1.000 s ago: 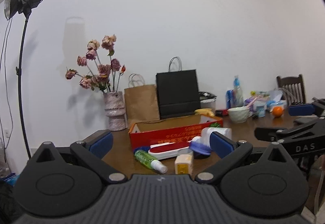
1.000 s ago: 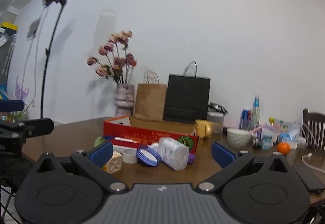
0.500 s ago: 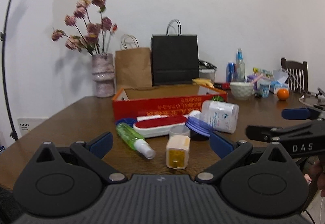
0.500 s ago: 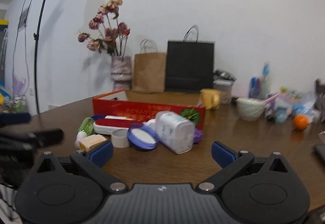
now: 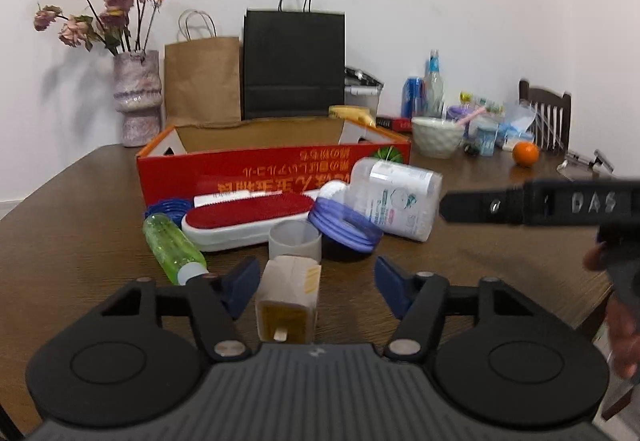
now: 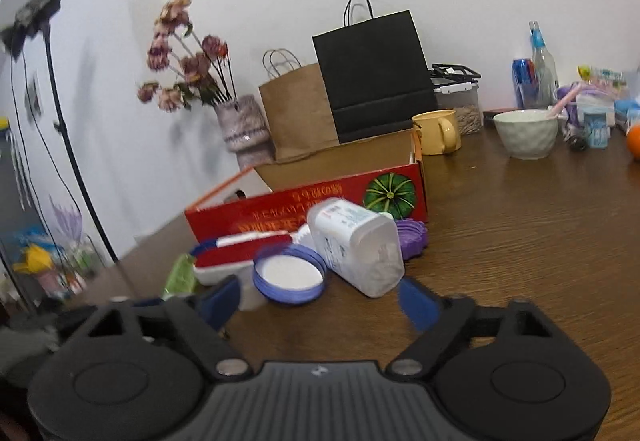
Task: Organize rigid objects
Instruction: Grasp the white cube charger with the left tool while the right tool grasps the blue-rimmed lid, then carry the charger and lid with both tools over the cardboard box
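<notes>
Both grippers have come down and closer to the pile since earlier. Left gripper (image 5: 316, 283) spread wide around small yellow carton (image 5: 289, 295), not touching. Right gripper (image 6: 320, 299) wide, empty, near blue lid (image 6: 289, 275) and white jar (image 6: 356, 247) before red box (image 6: 312, 201). Green bottle (image 6: 180, 275) blurred, partly hidden.

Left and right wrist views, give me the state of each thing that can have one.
Left gripper: open, straddling carton.
Right gripper: open, empty.
Carton: lying on its side.
Green bottle: lying down, capped.
White jar: on its side, lidless.
Blue lid: off, tilted.
Red box: open.
</notes>
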`<state>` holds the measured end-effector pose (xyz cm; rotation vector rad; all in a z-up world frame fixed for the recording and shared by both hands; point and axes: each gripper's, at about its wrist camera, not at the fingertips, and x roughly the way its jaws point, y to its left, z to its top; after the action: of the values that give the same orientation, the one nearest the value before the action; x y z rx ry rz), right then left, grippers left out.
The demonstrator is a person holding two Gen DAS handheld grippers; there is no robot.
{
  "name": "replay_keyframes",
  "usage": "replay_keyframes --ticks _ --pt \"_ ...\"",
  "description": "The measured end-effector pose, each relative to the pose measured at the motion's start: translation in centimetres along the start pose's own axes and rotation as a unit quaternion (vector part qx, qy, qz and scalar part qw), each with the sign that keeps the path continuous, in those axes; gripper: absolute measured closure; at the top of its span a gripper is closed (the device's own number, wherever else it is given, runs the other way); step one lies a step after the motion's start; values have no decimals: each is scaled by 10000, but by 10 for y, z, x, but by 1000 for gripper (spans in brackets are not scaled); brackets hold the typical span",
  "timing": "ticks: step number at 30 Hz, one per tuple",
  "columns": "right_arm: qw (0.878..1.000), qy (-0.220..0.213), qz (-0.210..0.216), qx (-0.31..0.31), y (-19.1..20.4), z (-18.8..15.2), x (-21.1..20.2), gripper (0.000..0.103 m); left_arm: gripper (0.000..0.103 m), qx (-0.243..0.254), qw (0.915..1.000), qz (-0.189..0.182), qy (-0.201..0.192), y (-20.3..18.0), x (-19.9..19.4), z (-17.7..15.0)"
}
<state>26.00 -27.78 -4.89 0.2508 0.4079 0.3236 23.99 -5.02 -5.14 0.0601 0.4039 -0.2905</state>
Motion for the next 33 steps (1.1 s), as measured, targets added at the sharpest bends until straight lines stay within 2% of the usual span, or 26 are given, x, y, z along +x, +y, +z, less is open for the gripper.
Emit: replay_keyframes --ticks 1,3,5,6,7,8,9,10,12,15,20,21,24,30,33 --pt "10000 28 36 -24 0 1 3 28 45 20 9999 36 91 0 5 1" --pt "9998 119 138 -24 2 1 9 28 45 2 9995 77 302 2 16 2" --pt "9995 200 261 14 4 2 17 28 47 11 9993 85 363 3 20 1" --pt "9992 251 318 40 6 3 23 28 52 10 9994 63 351 4 20 0" --pt "9988 319 356 61 8 4 29 28 68 -13 9993 131 359 5 21 1" --pt "9985 388 389 76 11 6 36 28 71 -30 9991 223 370 6 21 1" --pt "9984 411 383 84 14 7 43 27 71 -87 9990 219 377 8 21 1" --pt "9985 422 320 101 17 8 51 21 71 -147 9990 230 344 10 19 1" --pt "9987 448 177 154 21 12 65 16 71 -302 9991 258 117 15 11 1" --pt "9973 598 143 391 26 17 86 17 71 -487 9982 341 -77 22 2 3" --pt "9933 778 37 856 20 14 110 17 71 -505 9970 556 -193 27 -5 5" --pt "9922 803 43 948 18 13 114 20 71 -523 9968 569 -211 28 -6 5" --pt "9922 758 -29 987 19 11 116 38 71 -483 9968 591 -246 28 -9 6" --pt "9956 609 3 706 25 9 99 38 71 -450 9969 591 -272 24 -13 5" --pt "9983 445 101 355 32 6 76 38 71 -228 9975 669 -93 16 -11 2"
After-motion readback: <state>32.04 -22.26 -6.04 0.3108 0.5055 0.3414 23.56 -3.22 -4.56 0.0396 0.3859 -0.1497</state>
